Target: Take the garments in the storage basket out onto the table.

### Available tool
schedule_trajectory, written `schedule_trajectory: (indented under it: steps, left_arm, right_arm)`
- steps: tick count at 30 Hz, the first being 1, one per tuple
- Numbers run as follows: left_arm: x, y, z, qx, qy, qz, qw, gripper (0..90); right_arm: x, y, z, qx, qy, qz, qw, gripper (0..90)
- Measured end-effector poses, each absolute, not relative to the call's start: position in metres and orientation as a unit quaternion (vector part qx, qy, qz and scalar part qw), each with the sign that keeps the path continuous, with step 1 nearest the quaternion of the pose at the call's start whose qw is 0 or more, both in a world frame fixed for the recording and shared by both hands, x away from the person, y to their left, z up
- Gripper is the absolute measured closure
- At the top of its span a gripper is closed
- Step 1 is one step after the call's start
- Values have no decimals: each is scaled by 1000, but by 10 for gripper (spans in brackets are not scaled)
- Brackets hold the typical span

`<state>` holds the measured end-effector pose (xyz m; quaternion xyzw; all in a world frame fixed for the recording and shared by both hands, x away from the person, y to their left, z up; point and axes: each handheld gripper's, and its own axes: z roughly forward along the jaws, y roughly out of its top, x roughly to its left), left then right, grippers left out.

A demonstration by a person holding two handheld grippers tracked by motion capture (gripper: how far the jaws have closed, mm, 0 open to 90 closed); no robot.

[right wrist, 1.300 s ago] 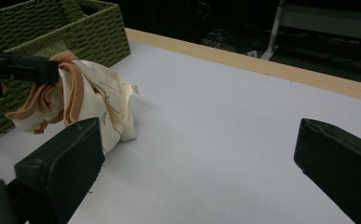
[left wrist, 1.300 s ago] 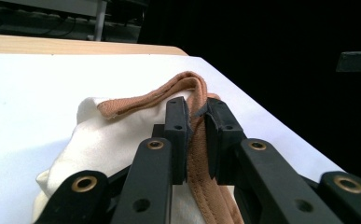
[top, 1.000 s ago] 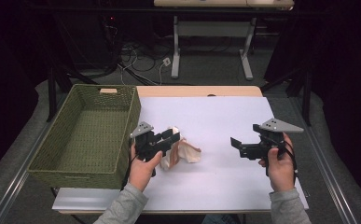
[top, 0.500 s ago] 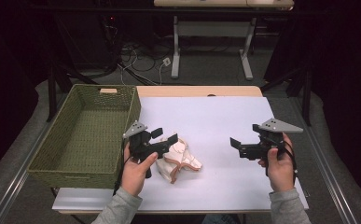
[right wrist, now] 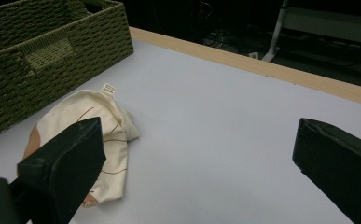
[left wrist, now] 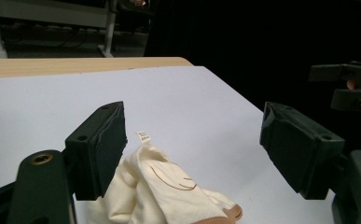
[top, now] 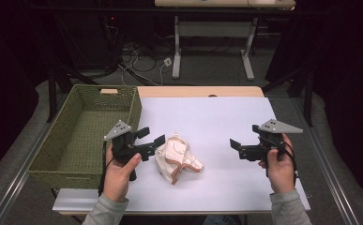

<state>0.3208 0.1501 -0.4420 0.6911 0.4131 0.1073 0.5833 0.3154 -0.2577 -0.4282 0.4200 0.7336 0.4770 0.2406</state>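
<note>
having just spread its jaws, the left gripper (top: 153, 139) now stands wide with nothing between the pads, and it sits a little back toward the basket (top: 71, 140) compared with a second ago, when it was closed down on the cream cloth (top: 177, 157). the cloth, which was bunched up against that gripper then, now lies slumped flat on the white table (top: 226, 117), spread slightly further to the right, with its brown-trimmed edge showing. that reads as a release: the cloth has been let go on the table rather than carried into the basket, so the work of handling it looks unfinished and a fresh grasp seems likely to be needed.

in the left gripper view the cloth (left wrist: 169, 191) lies low between and just ahead of the two black jaws, nearer the left-hand one, its small white tag (left wrist: 143, 136) sticking up; no pad touches it. the right gripper (top: 235, 144) hangs well apart on the far side of the cloth, jaws wide and empty, unmoved from a second ago; in its own view the cloth (right wrist: 99, 126) rests just beside the basket wall (right wrist: 52, 51).
</note>
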Motion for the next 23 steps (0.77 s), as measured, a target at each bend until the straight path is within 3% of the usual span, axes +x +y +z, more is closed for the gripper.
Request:
schedule_trajectory:
  steps: [12,16,23]
  left_arm:
    - [317,190,-434,636,457,106,613,144]
    - [315,205,-433,634,455,109,616,61]
    - [313,224,-431,625,463,117,618,24]
  right_arm:
    - [316,-252,-432,419,737,475,236,19]
    - [317,-251,-434,420,738,473,235,19]
    - [317,-250,-435,420,740,471,232,19]
